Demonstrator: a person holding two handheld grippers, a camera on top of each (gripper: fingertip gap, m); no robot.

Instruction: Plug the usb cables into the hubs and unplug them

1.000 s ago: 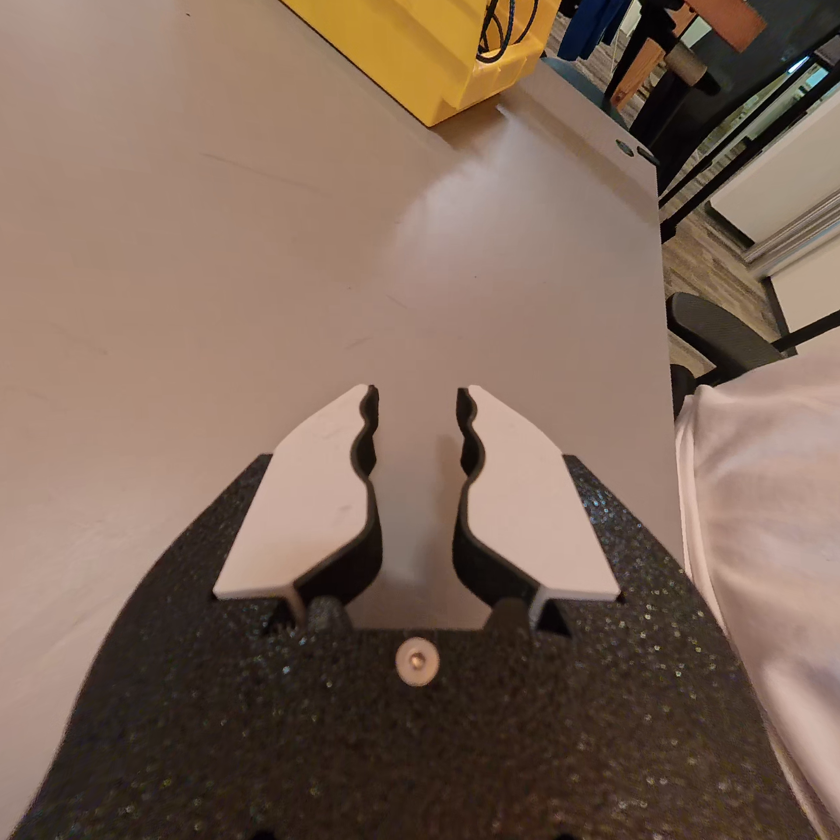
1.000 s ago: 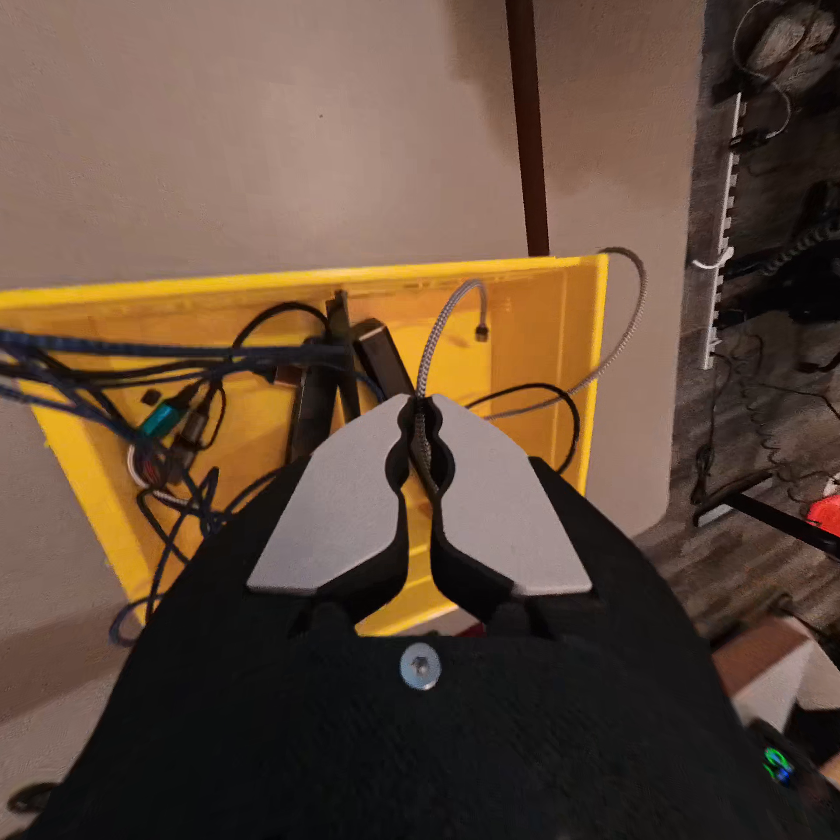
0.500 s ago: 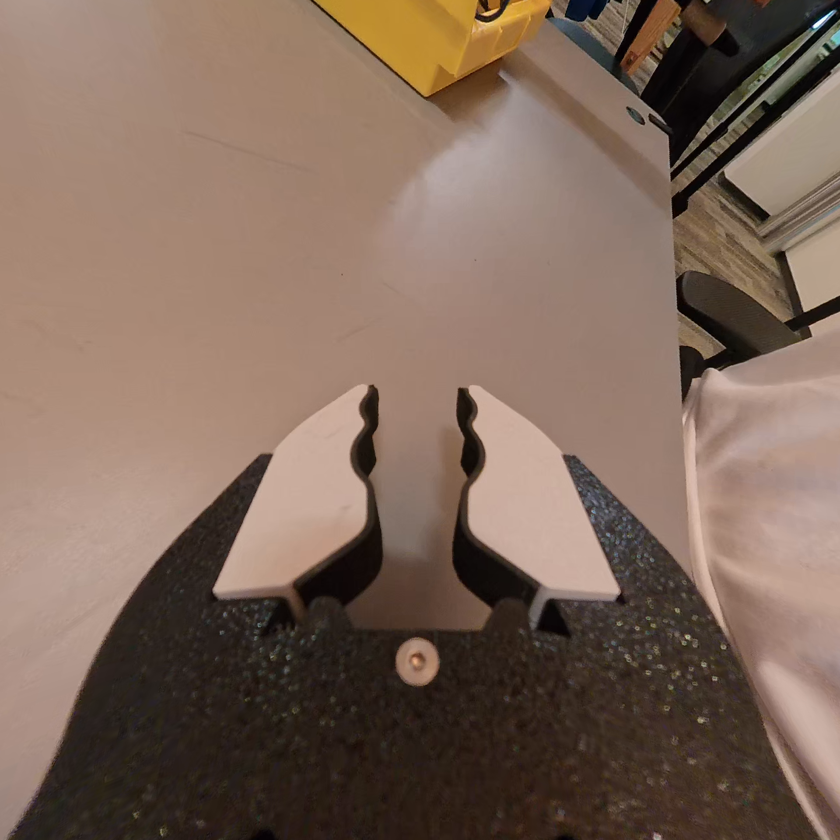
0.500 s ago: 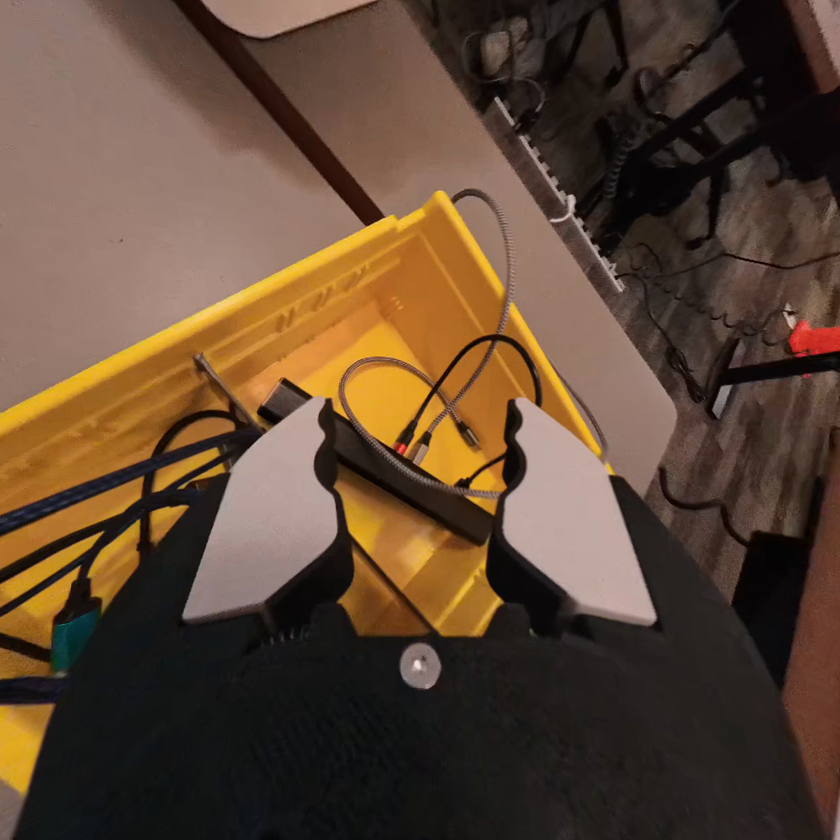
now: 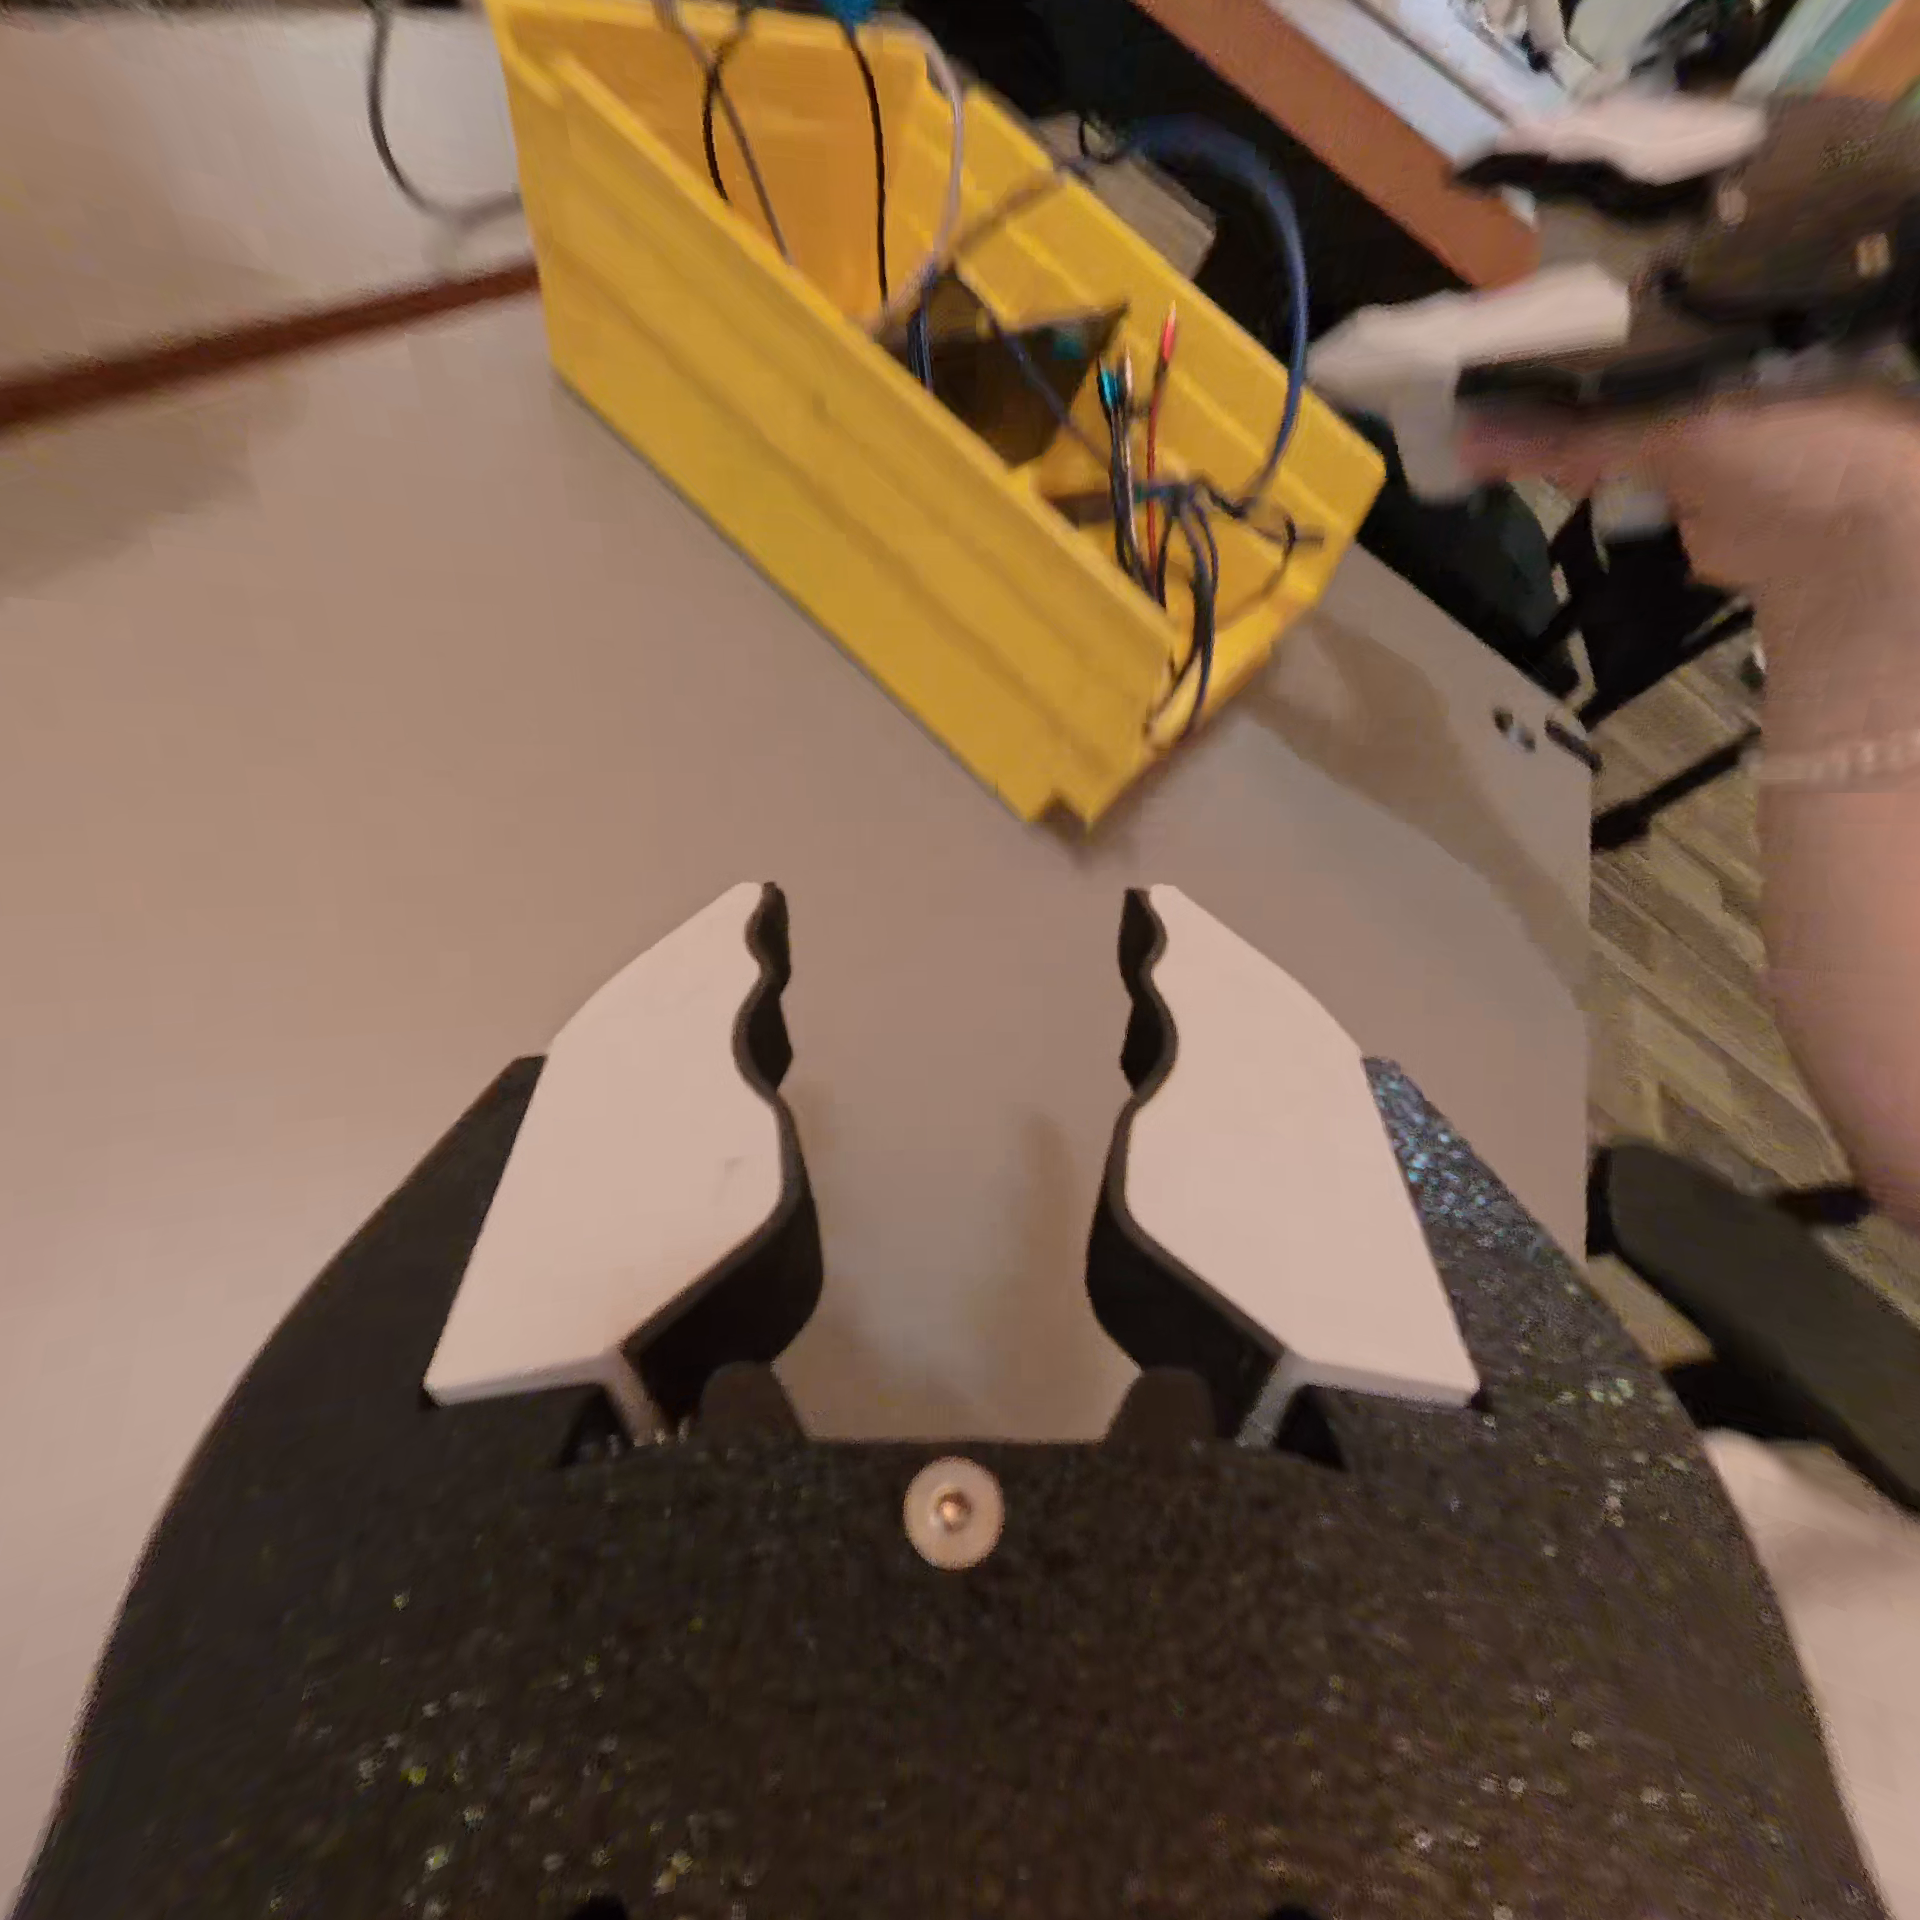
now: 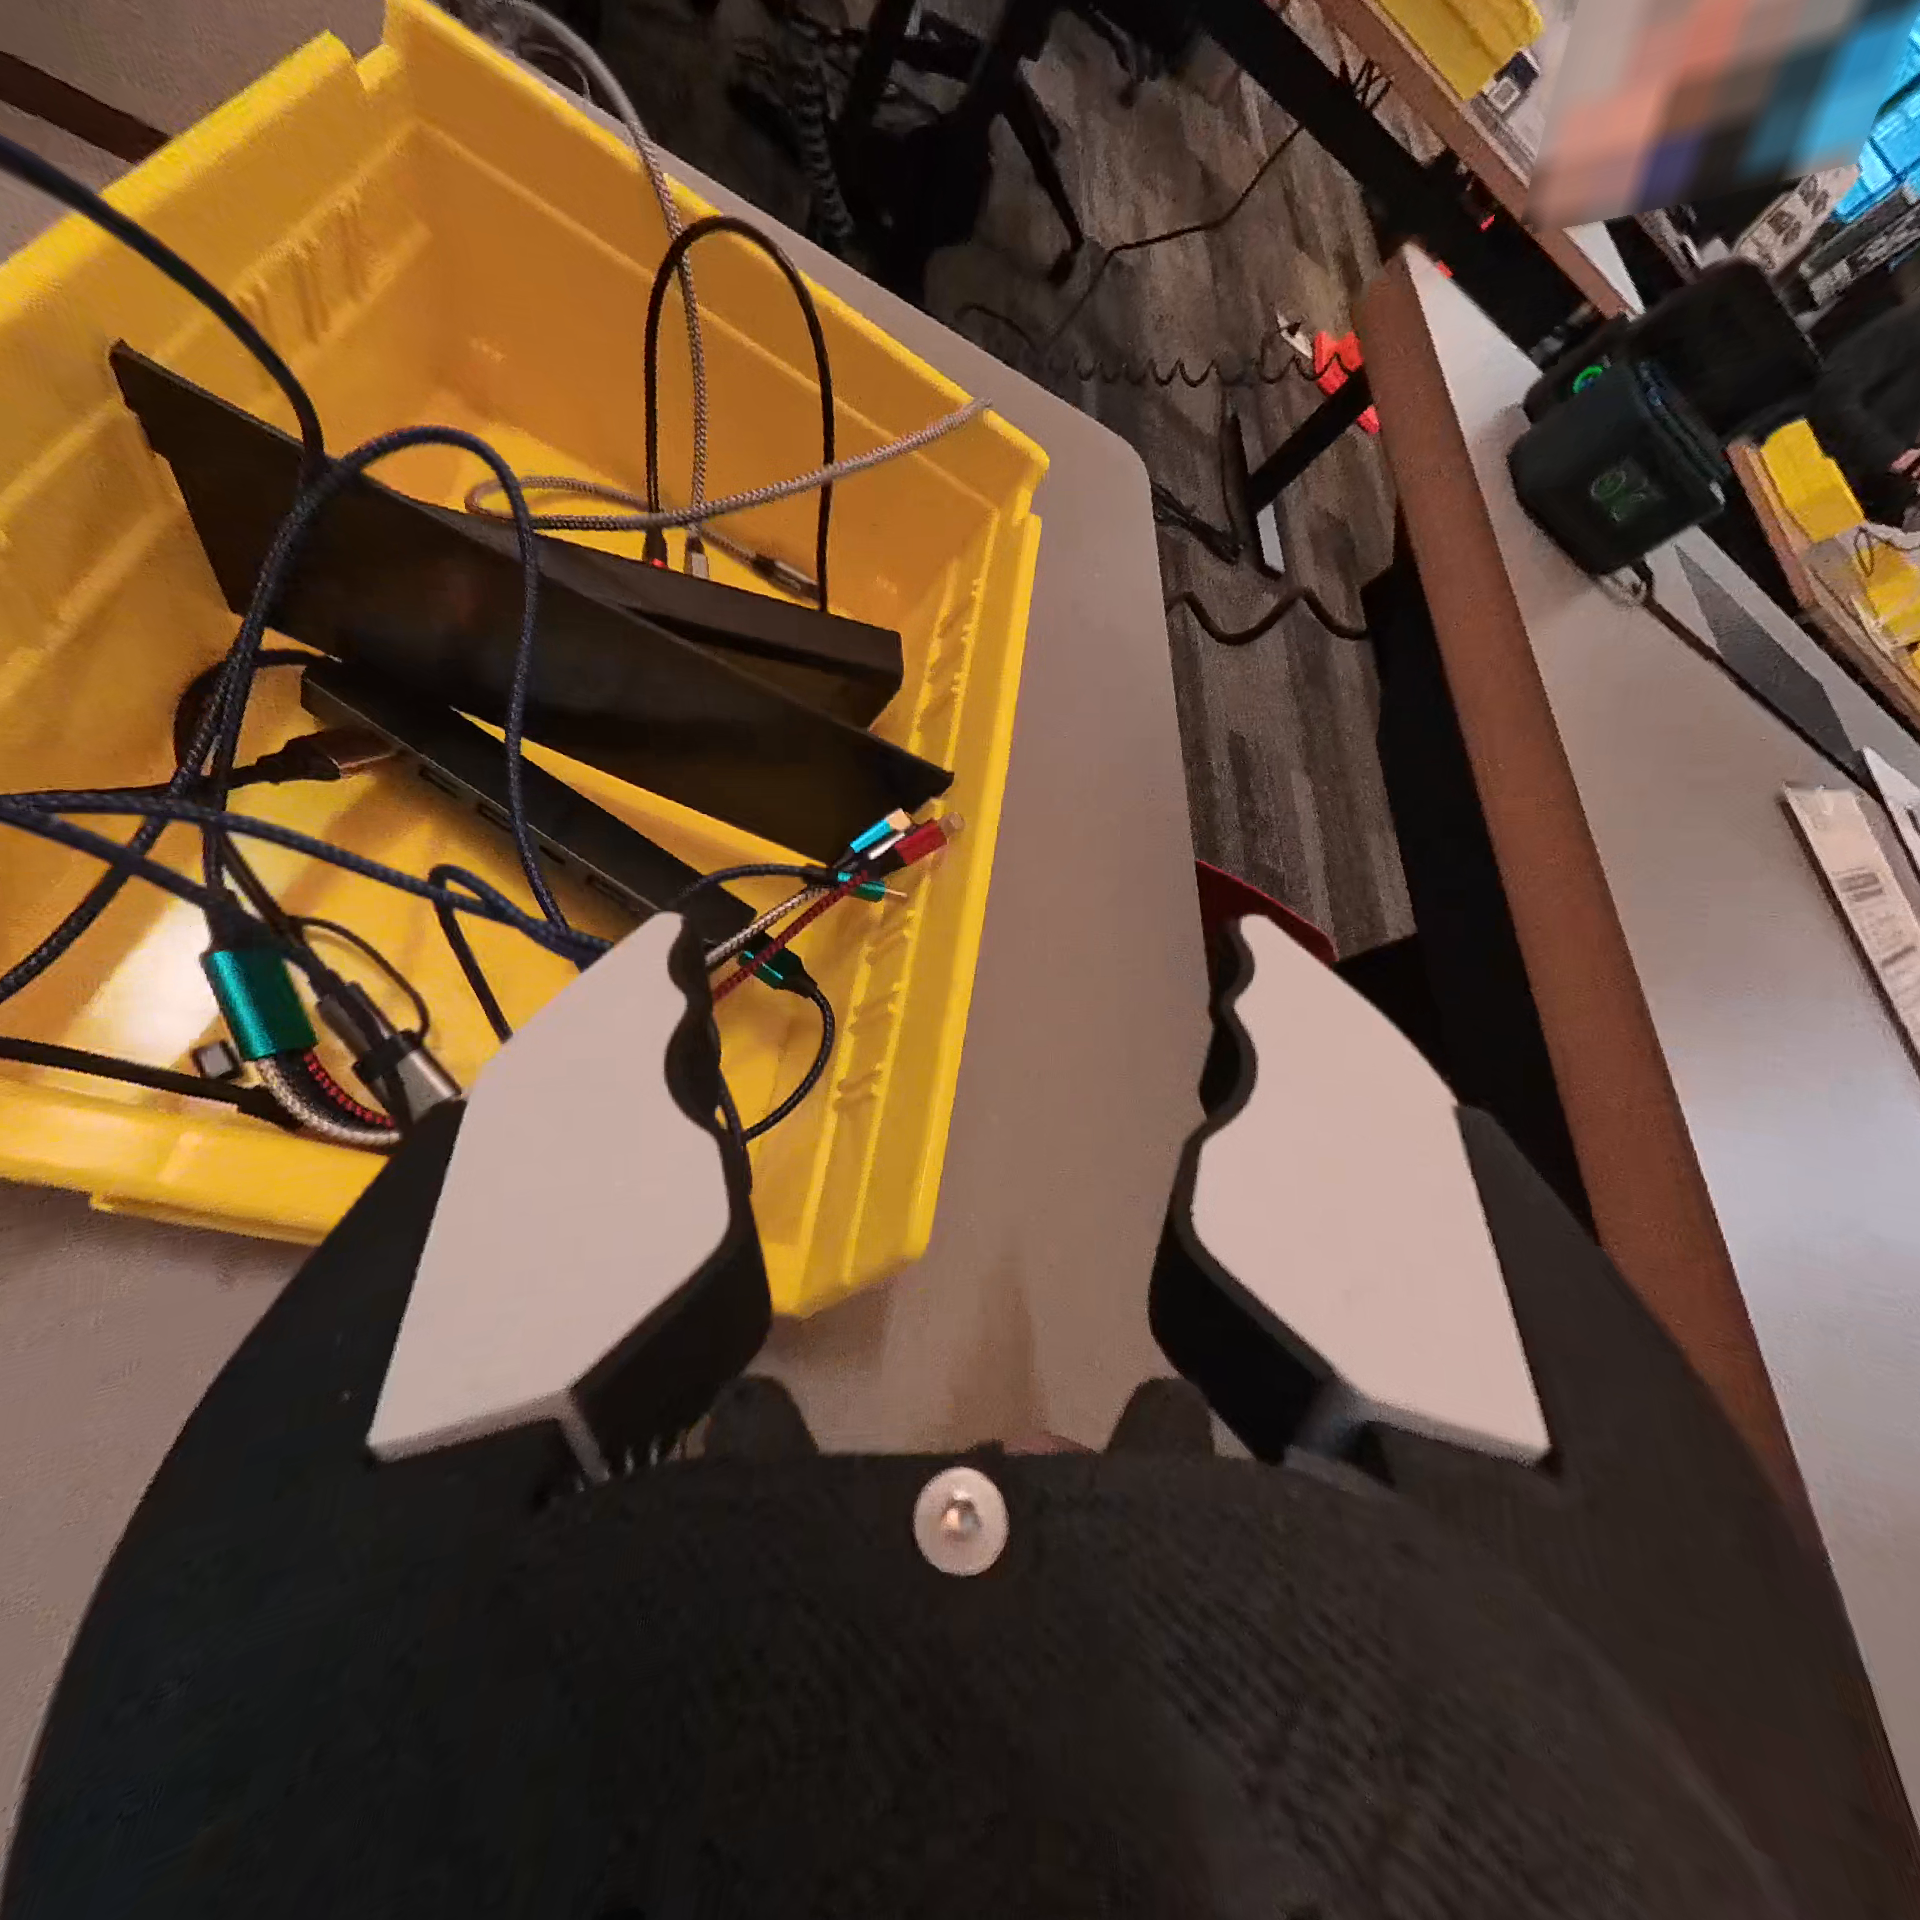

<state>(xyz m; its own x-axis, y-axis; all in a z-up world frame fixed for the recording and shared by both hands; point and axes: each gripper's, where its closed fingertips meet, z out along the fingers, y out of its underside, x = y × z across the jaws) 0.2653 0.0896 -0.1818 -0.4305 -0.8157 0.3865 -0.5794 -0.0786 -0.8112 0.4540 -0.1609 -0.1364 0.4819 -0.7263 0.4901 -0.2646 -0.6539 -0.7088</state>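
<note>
So both tools are empty right now: the left tool [image 5: 954, 899] sits with its jaws fairly wide over bare surface [image 5: 312, 727], nothing between them, and the right tool [image 6: 951, 935] is spread wide too, hanging just past the near corner of the yellow bin [image 6: 883, 1195]. Biggest worry for me is that thin dark cable [image 6: 800, 1081] looping up right against the inner edge of the right tool's left finger, at about 9 o'clock from the gap. Can't tell if it's actually touching or just behind it, but any move from here could hook it and drag the whole tangle. A bit further in, at 10 o'clock, there's a bunch of loose plug ends [image 6: 894, 836] in teal, red and gold, sitting close together, so grabbing one cleanly looks tricky. Behind those lie the black hubs [image 6: 540, 800], propped at an angle with blue braided cables [image 6: 436, 883] draped over them, so a push could just slide a hub instead of seating a plug. The bin also sits near the surface's far edge in the left view, with a grey cable [image 6: 665, 177] hanging over the rim, so a hard tug might shift it.
</note>
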